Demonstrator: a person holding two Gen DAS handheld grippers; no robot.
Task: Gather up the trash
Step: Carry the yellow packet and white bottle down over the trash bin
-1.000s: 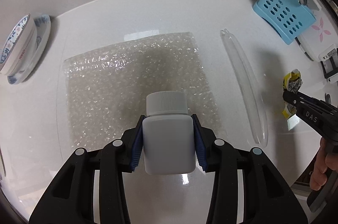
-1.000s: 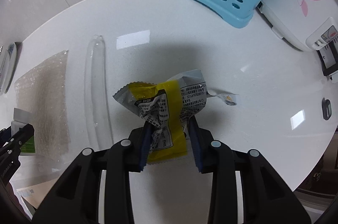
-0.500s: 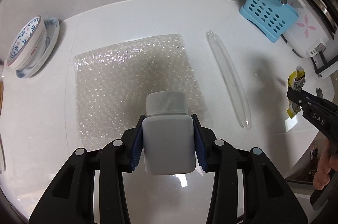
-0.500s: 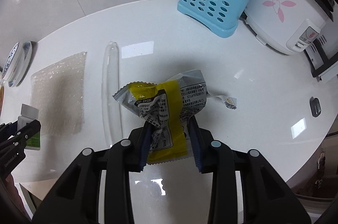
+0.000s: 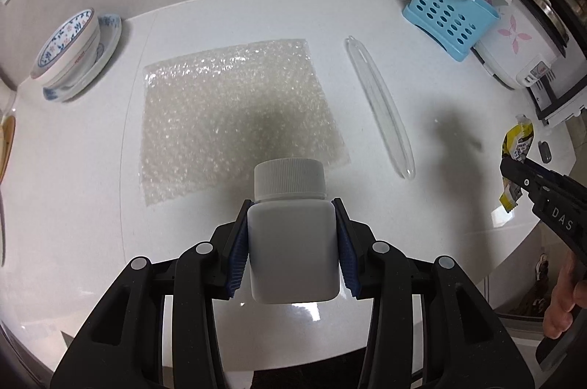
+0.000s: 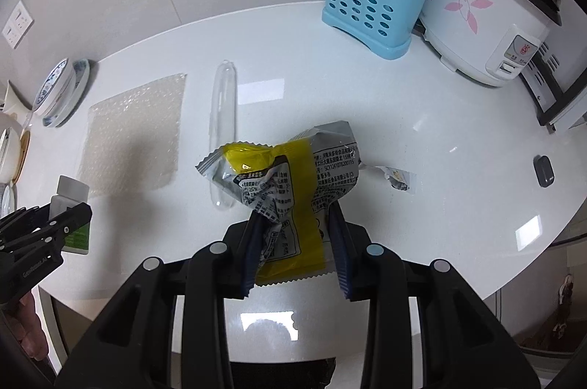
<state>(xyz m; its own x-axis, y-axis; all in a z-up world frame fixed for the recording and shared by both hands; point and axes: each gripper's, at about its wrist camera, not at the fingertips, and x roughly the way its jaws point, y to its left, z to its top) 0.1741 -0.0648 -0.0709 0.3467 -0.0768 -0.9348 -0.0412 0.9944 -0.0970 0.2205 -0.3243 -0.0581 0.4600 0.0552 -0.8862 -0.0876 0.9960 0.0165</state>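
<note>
My left gripper (image 5: 292,242) is shut on a white plastic bottle (image 5: 292,242) with a ribbed cap, held above the white counter's front edge; it also shows in the right wrist view (image 6: 69,205). My right gripper (image 6: 295,235) is shut on a crumpled yellow and silver snack wrapper (image 6: 290,180), held above the counter; it shows at the right in the left wrist view (image 5: 517,146). A sheet of bubble wrap (image 5: 234,110) lies flat on the counter ahead of the bottle. A long clear plastic tube (image 5: 378,102) lies to its right.
A blue utensil holder (image 6: 370,11) and a white rice cooker (image 6: 488,7) stand at the back right. Stacked blue-patterned bowls (image 5: 73,51) sit at the back left. A small dark object (image 6: 543,170) lies near the right edge. A torn wrapper scrap (image 6: 398,178) lies beside the wrapper.
Both grippers have risen and pulled back from the counter with the bottle and the wrapper still held. More of the counter and back wall now shows.
</note>
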